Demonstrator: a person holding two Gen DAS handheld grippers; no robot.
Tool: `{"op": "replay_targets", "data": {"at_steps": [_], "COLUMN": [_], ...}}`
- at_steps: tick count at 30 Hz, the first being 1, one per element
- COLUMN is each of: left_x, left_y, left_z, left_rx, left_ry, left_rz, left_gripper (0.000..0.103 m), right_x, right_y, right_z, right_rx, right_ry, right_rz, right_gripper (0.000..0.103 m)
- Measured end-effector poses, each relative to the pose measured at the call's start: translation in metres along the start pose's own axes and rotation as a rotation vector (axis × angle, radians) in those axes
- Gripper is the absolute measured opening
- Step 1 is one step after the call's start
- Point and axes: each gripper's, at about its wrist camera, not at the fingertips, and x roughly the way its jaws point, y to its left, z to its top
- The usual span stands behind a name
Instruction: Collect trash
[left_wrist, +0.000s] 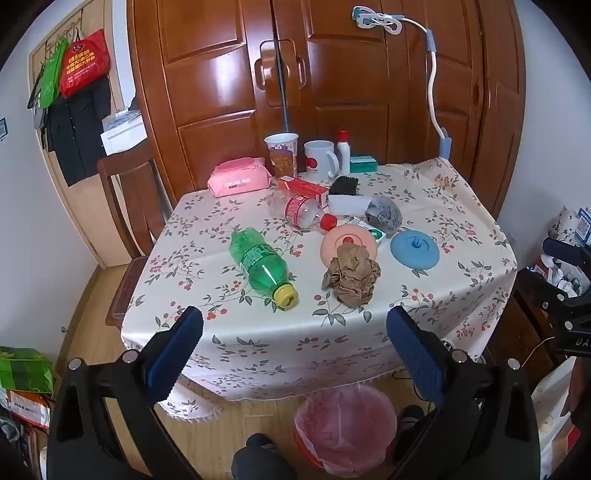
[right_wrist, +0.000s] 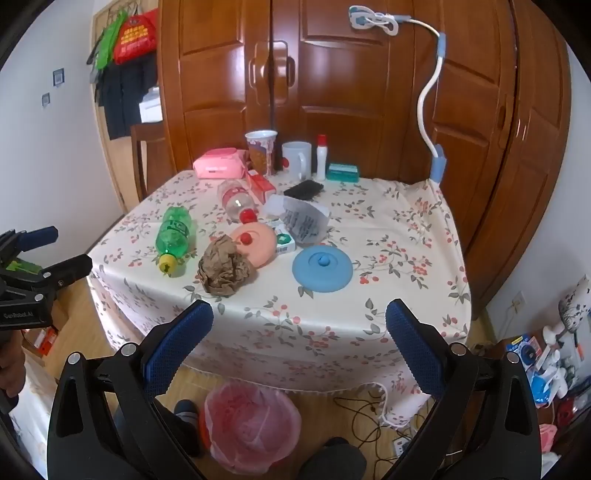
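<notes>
A green plastic bottle (left_wrist: 261, 268) (right_wrist: 173, 236) lies on its side on the floral tablecloth (left_wrist: 295, 332), yellow cap toward me. A crumpled brown paper ball (left_wrist: 351, 275) (right_wrist: 225, 266) sits to its right. A clear bottle with a red cap (left_wrist: 304, 211) (right_wrist: 238, 201) and a crumpled printed sheet (left_wrist: 373, 210) (right_wrist: 301, 218) lie further back. A bin with a pink bag (left_wrist: 345, 428) (right_wrist: 253, 426) stands on the floor below the table's front edge. My left gripper (left_wrist: 294, 334) and right gripper (right_wrist: 299, 328) are both open, empty, held short of the table.
Pink lid (left_wrist: 349, 243) and blue lid (left_wrist: 414, 248) lie on the table. Wipes pack (left_wrist: 240, 181), paper cup (left_wrist: 281, 155), mug (left_wrist: 320, 159), white bottle (left_wrist: 343, 152) and boxes stand at the back. A wooden chair (left_wrist: 129, 206) is at left, a wardrobe (left_wrist: 332, 74) behind.
</notes>
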Motion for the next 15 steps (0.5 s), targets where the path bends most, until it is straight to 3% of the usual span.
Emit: {"op": "replay_targets", "data": {"at_steps": [15], "left_x": [-0.007], "left_y": [-0.012], "left_z": [-0.004], "left_rx": [0.004], "left_ry": [-0.018], "left_rz": [0.003], "left_gripper": [0.098], "right_x": [0.0], "right_y": [0.0], "right_z": [0.001], "right_rx": [-0.005], "right_ry": [0.001], "right_rz": [-0.004], "right_gripper": [0.097]}}
